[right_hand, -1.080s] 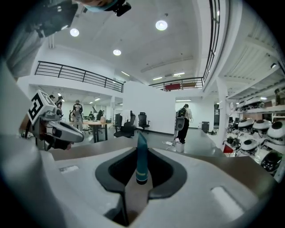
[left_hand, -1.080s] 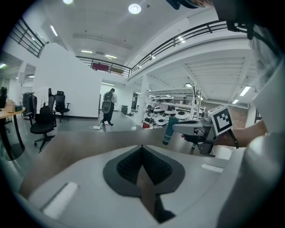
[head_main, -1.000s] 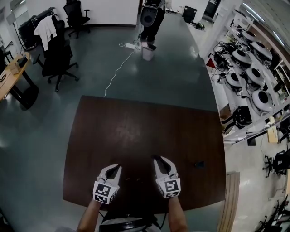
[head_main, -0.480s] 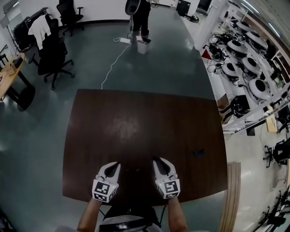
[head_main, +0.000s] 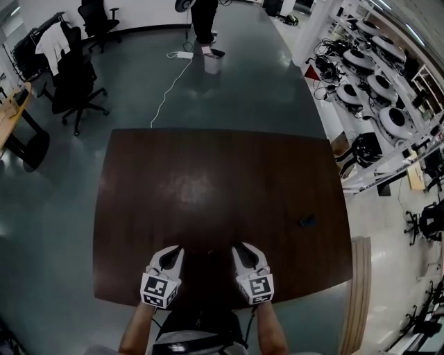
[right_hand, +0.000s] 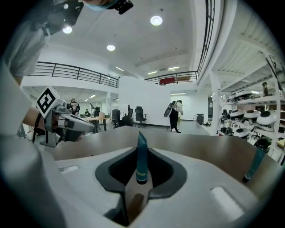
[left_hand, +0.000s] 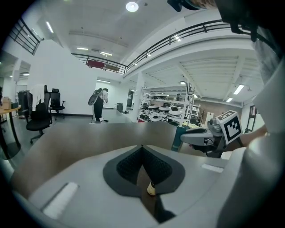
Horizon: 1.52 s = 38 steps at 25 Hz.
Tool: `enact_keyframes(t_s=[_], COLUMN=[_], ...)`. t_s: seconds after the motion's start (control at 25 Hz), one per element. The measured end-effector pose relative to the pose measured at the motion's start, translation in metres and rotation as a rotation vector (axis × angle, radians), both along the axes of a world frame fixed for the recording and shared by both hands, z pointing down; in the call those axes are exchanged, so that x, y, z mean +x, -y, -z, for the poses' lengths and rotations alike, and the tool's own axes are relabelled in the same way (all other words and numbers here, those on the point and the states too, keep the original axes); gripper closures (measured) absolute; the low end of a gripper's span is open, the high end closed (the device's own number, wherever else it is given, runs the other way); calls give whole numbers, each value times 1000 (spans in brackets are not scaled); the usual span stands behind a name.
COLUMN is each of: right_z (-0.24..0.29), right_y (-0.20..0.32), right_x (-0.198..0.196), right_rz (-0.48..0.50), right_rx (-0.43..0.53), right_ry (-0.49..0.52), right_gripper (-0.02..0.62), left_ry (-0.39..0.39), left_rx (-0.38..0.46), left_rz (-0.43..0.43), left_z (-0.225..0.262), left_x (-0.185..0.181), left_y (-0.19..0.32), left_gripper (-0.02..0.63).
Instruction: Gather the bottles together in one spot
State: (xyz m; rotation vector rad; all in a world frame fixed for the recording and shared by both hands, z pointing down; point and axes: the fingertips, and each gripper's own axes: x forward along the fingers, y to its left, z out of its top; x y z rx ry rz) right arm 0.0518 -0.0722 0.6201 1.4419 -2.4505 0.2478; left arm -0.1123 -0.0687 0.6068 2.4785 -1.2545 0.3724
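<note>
Tabletop of dark brown wood fills the middle of the head view. Both grippers sit side by side at its lower edge, near each other but apart.

The right gripper is clamped on a slim teal tube-shaped bottle. In the right gripper view it stands upright between the dark pads, with a yellow band and a dark cap at its lower end and its pointed tip rising past the jaw tips. The left gripper view shows the same bottle at centre right, sticking out of that gripper's jaws.

The left gripper has its jaw tips drawn together. Low in the narrow gap between its pads sits a small yellowish bottle with a dark top, pinched there. It is too small to describe further.

A second teal tube-shaped bottle is on the table at centre right of the head view, well apart from both grippers. In the right gripper view it leans at the far right edge of the frame.

On the grey floor beyond the table, a person stands at the top centre. Black office chairs are at the upper left, and white shelves with round white devices line the upper right.
</note>
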Motion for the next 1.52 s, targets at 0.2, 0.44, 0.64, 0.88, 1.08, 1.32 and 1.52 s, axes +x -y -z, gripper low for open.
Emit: enact_keyframes(t_s=[0.2, 0.44, 0.64, 0.88, 1.08, 1.32, 1.52], right_z=[-17, -30, -40, -47, -46, -45, -47], right_y=[-8, -19, -29, -32, -32, -35, -36], right_x=[1, -6, -7, -5, -7, -5, -7], right_rz=[-4, 0, 3, -1, -3, -15, -16], right_rx=[-15, -38, -49, -55, -46, -49, -49], right_ry=[-7, -8, -14, -15, -12, 6, -3], right_gripper=[520, 520, 520, 520, 520, 517, 517], left_ry=[5, 10, 10, 9, 13, 13, 13], left_rx=[1, -10, -12, -17, -20, -23, -20], left_rz=[-2, -3, -3, -4, -1, -2, 1], left_z=[-10, -19, -26, -31, -32, -30, -32], left_x=[-2, -6, -7, -7, -10, -8, -12], left_y=[-3, -8, -13, -18, -19, -23, -23], left_gripper=[606, 607, 607, 607, 607, 607, 607])
